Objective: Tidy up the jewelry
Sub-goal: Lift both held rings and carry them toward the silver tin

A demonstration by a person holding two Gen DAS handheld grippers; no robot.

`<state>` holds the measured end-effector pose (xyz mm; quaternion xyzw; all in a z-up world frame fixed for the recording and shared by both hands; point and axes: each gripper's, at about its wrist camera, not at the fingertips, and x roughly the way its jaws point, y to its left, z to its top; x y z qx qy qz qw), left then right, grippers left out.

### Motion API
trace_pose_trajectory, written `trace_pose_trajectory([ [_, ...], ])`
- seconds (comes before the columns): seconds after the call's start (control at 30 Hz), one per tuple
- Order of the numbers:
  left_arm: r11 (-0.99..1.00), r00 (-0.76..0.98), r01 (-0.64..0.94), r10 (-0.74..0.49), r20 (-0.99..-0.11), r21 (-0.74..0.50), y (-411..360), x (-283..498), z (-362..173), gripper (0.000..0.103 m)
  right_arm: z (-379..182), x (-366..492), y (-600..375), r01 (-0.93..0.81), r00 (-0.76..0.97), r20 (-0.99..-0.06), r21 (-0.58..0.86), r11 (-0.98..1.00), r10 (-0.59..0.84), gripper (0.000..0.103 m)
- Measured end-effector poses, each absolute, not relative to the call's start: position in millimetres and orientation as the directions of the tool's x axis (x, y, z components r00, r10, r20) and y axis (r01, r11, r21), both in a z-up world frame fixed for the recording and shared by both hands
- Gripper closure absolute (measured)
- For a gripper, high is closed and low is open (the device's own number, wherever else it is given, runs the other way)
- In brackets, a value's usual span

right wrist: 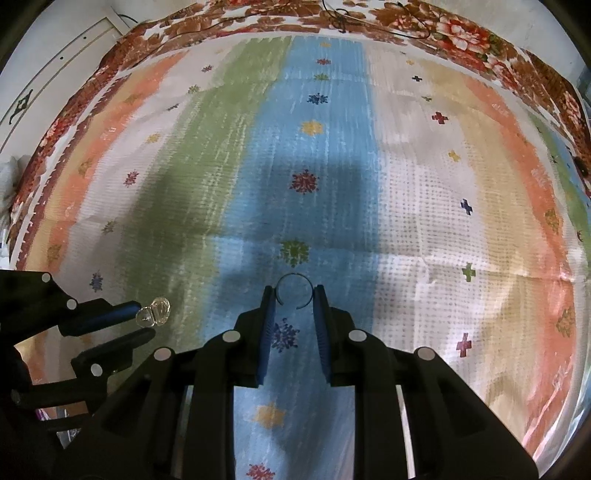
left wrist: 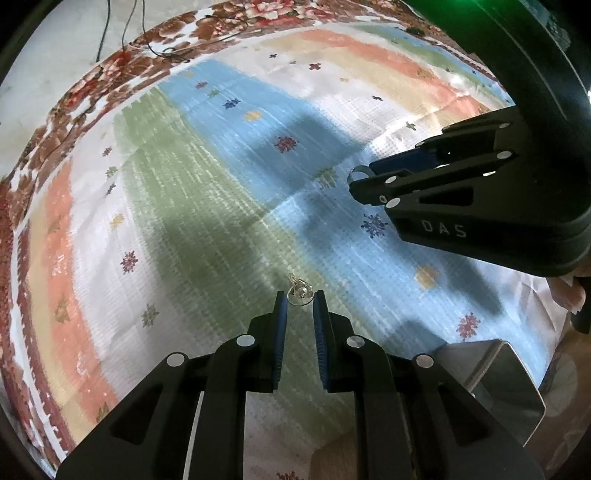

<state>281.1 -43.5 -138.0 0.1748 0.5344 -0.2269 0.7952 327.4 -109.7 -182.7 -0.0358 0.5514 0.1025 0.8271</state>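
Observation:
My left gripper (left wrist: 300, 297) is shut on a small silver ring with a clear crystal charm (left wrist: 301, 294), held above the striped cloth. From the right wrist view the same charm (right wrist: 153, 316) shows as a clear faceted stone at the left gripper's fingertips (right wrist: 129, 308). My right gripper (right wrist: 294, 293) is shut on a thin open hoop ring (right wrist: 294, 291), pinched by its sides between the blue pads. In the left wrist view the right gripper (left wrist: 360, 179) sits upper right, the hoop just showing at its tip.
A striped cloth (right wrist: 332, 166) in green, blue, white and orange covers a bed with a floral border (right wrist: 461, 33). A shiny metal box (left wrist: 495, 380) stands at the lower right of the left wrist view. Cables (left wrist: 166, 48) lie at the far edge.

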Motion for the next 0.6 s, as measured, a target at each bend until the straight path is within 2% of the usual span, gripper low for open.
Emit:
trace_pose_trajectory([
  [0.23, 0.834, 0.349, 0.550, -0.171, -0.921, 0.054, -42, 265, -124, 0.089, -172, 308, -107, -0.227, 0.404, -0.910, -0.002, 0.974, 0.093, 0.081],
  [0.6, 0.845, 0.386, 0.533, -0.196, -0.902, 0.044, -33, 247, -99, 0.089, -148, 285, -112, -0.201, 0.432, -0.894, 0.033, 0.979, 0.119, 0.081],
])
